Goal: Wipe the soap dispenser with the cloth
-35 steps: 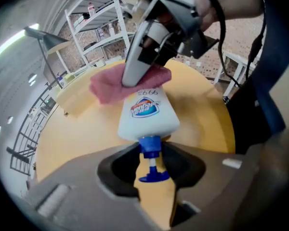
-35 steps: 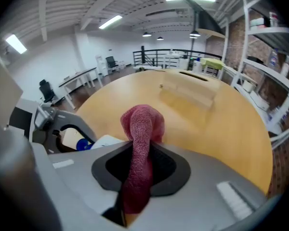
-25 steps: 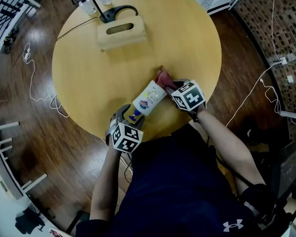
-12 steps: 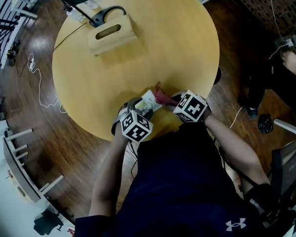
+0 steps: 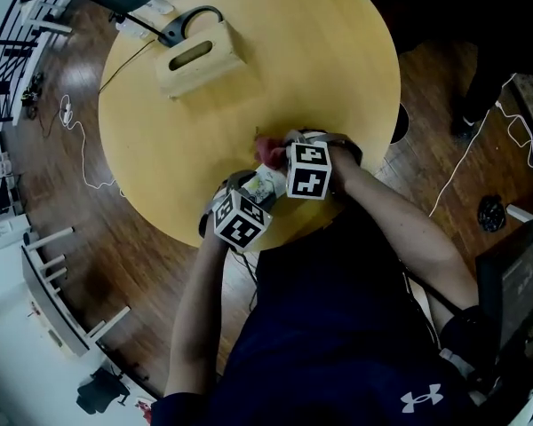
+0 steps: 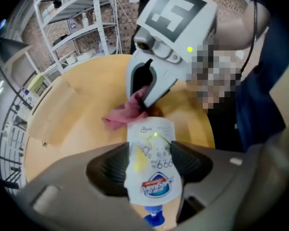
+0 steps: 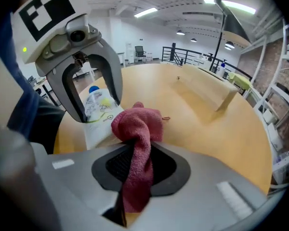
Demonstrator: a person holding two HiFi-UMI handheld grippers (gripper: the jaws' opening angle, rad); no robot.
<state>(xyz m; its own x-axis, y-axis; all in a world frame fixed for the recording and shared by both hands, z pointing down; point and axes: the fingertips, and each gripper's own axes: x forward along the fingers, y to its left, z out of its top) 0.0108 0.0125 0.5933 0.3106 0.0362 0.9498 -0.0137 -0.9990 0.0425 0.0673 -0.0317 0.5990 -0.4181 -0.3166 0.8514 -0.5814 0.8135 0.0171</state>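
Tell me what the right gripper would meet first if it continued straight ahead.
Probably the yellow table, with its held cloth leading; the soap pouch lies just left of that line.

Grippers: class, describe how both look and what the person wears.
The left gripper and right gripper are grey shells, each with black textured pads, a green light and a white cube of black square markers. The person wears a dark navy shirt. Left jaws have just been closing round a white soap pouch.
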